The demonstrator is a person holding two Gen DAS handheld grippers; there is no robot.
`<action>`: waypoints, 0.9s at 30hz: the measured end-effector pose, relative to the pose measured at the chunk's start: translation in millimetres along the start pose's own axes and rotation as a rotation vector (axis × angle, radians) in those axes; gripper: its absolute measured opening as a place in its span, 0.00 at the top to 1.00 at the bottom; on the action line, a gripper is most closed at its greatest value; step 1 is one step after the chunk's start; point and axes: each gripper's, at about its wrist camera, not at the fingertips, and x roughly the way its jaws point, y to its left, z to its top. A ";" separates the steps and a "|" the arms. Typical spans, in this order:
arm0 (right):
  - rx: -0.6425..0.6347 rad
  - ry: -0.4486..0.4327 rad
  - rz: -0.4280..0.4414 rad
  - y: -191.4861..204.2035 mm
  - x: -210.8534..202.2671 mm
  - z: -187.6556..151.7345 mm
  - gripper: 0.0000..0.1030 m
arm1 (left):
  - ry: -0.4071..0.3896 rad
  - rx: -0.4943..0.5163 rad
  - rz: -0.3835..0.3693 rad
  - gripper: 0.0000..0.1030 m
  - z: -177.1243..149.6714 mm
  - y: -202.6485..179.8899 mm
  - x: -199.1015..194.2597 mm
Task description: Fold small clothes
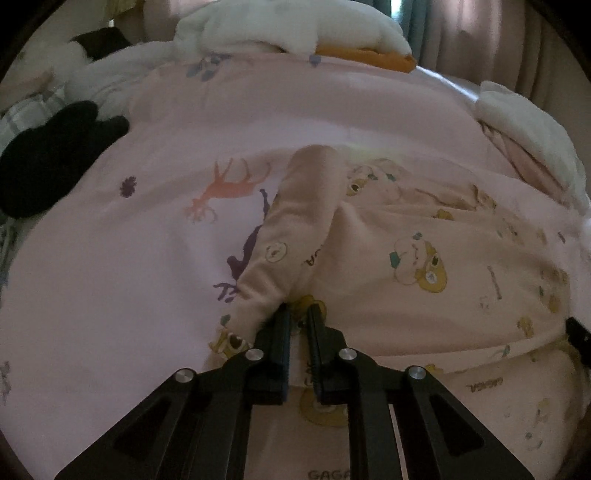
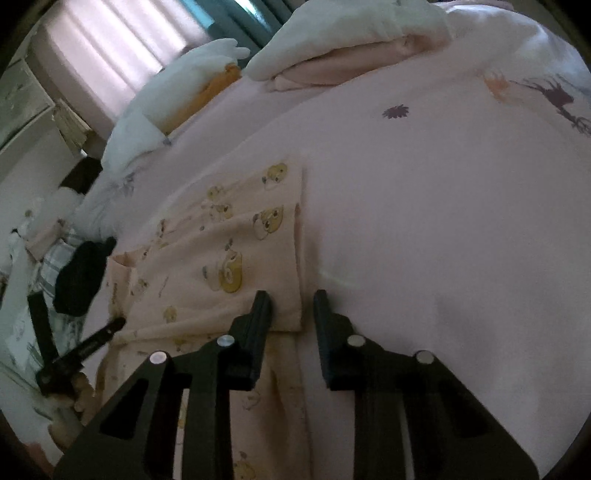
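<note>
In the left wrist view, the left gripper [image 1: 298, 314] is sitting low in the frame with its two fingers drawn close together, pinching a fold of the peach bear-print garment [image 1: 406, 266]. From that pinch a raised ridge of cloth, seemingly a sleeve [image 1: 295, 221], is running up toward the frame's middle. The garment is filling the lower right of this view, lying on a pink bedsheet [image 1: 129, 277] printed with deer and flowers. Only this view is showing the pinch itself; it is also showing a black soft thing [image 1: 55, 158] at the left edge and a white cushion [image 1: 288, 26] over something orange along the top.

The right wrist view is showing what the left cannot: the right gripper [image 2: 291, 306] with its fingers spread apart, straddling the garment's straight right edge, the left finger [image 2: 258, 314] lying over the cloth and the other over bare sheet. Here the garment [image 2: 221, 251] is occupying the centre left, lying mostly flat. The left gripper [image 2: 92, 339] is appearing small at the lower left, at the garment's far side, and curtains [image 2: 122, 40] are hanging in the upper left.
</note>
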 end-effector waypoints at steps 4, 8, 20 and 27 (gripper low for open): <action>-0.085 0.001 -0.070 15.3 2.1 0.4 0.78 | 0.006 -0.039 -0.036 0.93 -1.9 19.6 -4.7; -0.108 0.005 -0.085 16.7 2.0 -1.2 0.78 | -0.003 -0.035 -0.047 0.93 -0.3 38.3 -9.9; -0.107 0.009 -0.071 14.8 6.5 1.9 0.76 | -0.154 -0.137 -0.112 0.83 60.7 18.7 -42.8; -0.101 0.008 -0.064 14.8 5.9 0.9 0.75 | 0.011 -0.228 0.063 0.78 73.8 32.6 38.3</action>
